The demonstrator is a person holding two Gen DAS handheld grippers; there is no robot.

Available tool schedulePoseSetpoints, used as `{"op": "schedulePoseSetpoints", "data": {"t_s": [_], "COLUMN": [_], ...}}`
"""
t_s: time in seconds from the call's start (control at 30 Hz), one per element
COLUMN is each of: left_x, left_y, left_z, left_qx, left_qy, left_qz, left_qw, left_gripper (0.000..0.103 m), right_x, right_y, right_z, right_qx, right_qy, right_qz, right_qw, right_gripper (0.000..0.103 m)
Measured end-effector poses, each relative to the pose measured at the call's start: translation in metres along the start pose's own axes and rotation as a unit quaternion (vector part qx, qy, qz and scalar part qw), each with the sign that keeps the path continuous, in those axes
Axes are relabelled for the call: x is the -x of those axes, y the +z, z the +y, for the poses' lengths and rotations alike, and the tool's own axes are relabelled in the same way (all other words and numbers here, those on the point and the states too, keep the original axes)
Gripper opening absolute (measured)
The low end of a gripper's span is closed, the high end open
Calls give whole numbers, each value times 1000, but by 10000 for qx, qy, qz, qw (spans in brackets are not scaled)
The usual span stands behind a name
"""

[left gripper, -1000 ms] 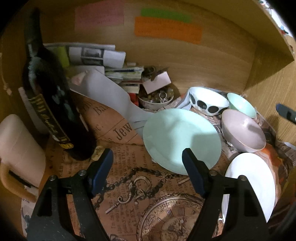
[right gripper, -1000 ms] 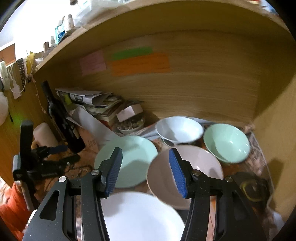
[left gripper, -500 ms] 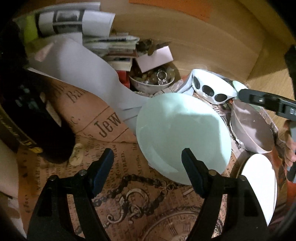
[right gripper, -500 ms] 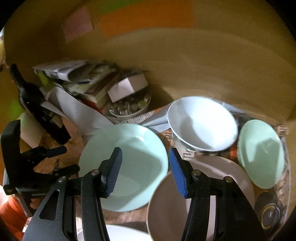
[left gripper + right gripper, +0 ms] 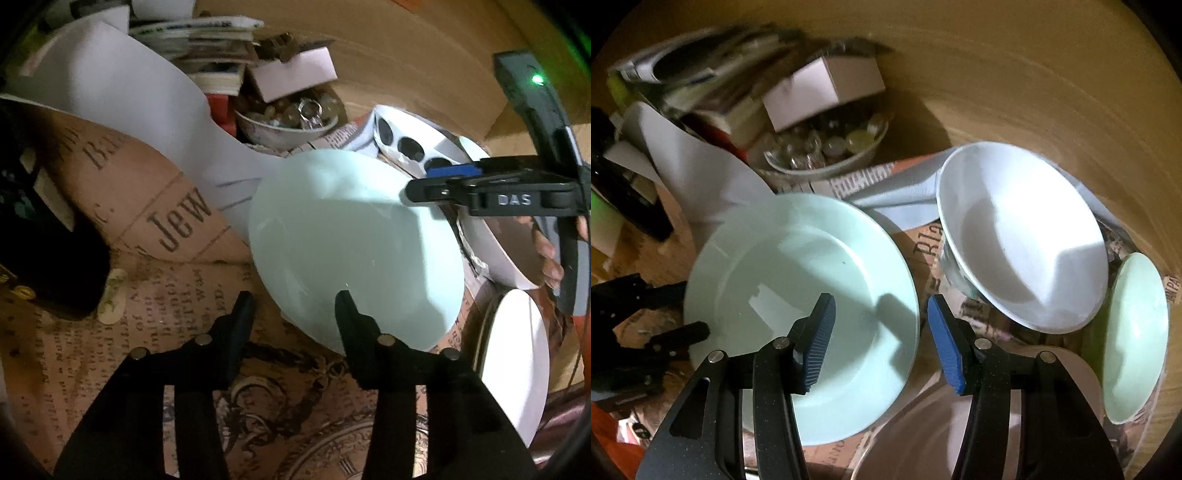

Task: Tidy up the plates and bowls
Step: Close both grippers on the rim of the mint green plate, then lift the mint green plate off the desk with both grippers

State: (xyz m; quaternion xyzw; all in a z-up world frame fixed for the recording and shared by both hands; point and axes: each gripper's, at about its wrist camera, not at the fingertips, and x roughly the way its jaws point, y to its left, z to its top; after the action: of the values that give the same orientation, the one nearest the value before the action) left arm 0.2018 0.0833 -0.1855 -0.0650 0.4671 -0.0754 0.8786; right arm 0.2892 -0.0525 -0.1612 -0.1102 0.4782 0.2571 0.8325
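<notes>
five dishes still lie apart on the worktop, none stacked; the left gripper (image 5: 293, 306), jaws closing around the rim of the green plate (image 5: 354, 247), and the right gripper (image 5: 881, 332), jaws spread and empty, both hover over it.

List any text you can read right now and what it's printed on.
"DAS": on the right tool, white letters on its black arm.
"Jew": large print on the brown newsprint sheet, cut off by the white paper.
Smaller newsprint columns, the dark bottle label and the stacked papers: too blurred to read.
</notes>
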Motion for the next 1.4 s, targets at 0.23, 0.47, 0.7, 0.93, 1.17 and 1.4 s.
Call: {"op": "schedulePoseSetpoints", "data": {"t_s": [0.23,0.47,0.7,0.93,1.17,1.4], "left_x": [-4,-5,-1,12,12,10], "left_y": [0,-1,-3,-11,-17,-16], "left_z": [-6,-13,-4,15,12,5], "left_qx": [-111,-219,-54,121,4,-56], "left_qy": [-28,-55,98,222,204,188], "left_qz": [53,90,80,-8,7,-7], "left_qw": [9999,9997,9999,9997,9998,9998], "left_gripper": [40,38,37,36,36,37], "right_x": [-9,-19,-14,-6,-22,-31], "right_y": [5,10,7,-3,3,5], "right_z": [4,10,12,32,35,37], "right_qx": [137,310,262,408,423,366], "right_qy": [-128,-220,-27,102,15,122], "right_qz": [135,244,254,272,405,374], "right_qw": [9997,9990,9993,9987,9983,9986], "right_gripper": [46,39,36,36,40,41]}}
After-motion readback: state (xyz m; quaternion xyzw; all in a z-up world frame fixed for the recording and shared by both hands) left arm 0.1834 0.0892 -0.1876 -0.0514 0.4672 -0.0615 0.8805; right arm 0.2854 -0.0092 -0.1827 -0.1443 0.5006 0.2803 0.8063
